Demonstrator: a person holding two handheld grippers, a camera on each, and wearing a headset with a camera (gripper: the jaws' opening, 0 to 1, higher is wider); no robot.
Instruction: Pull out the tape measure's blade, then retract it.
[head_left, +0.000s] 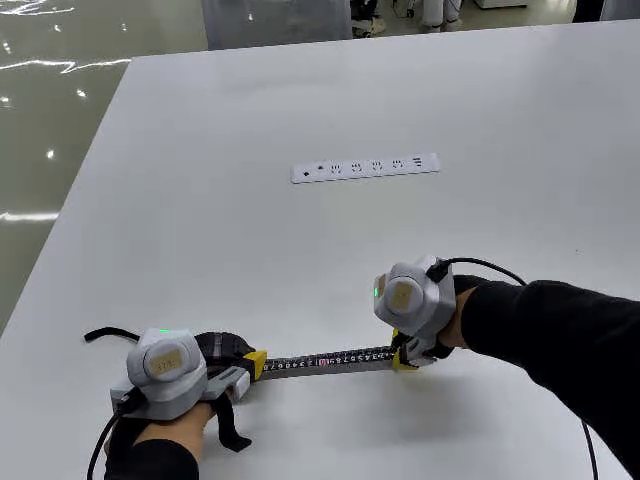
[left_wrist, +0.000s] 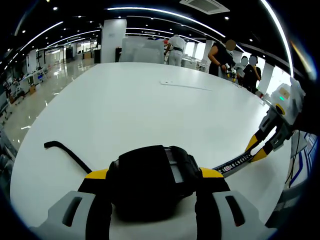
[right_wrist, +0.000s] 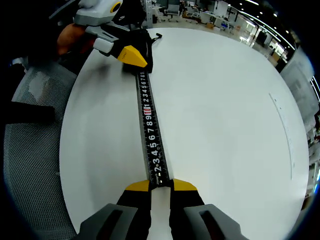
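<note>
Left gripper (left_wrist: 152, 176): jaws closed round the black tape measure case (left_wrist: 150, 187). The case sits on the white table (head_left: 300, 90) near the left of the front edge. Right gripper (right_wrist: 160, 186): jaws pinched almost flat on the blade (right_wrist: 149, 120) at its low-number end; the tip itself is hidden between them. The blade runs straight between the two grippers, close to the tabletop, printed face up. Only a short length is out, so this looks like mid-pull or near the turnaround; can't tell which.

Doing it well:
- Left pins the case flat and fixed.
- Right travels straight along the blade axis, away from the case mouth.
- No twist or lift, or the blade likely kinks or binds at the mouth.
- On retract, right should walk the tip back under grip. Letting go risks snap-back and whip.

Around:
- Wrist strap (head_left: 108, 333) trails loose from the case to the left, clear of the blade.
- Power strip (head_left: 365, 167) lies well apart, toward the far side.
- Mesh chair (right_wrist: 35, 150) stands beside the table edge.
- People stand beyond the far end in the left gripper view.
- Nothing sits in the pull path; the right gripper's cable (head_left: 490, 268) could drag.
</note>
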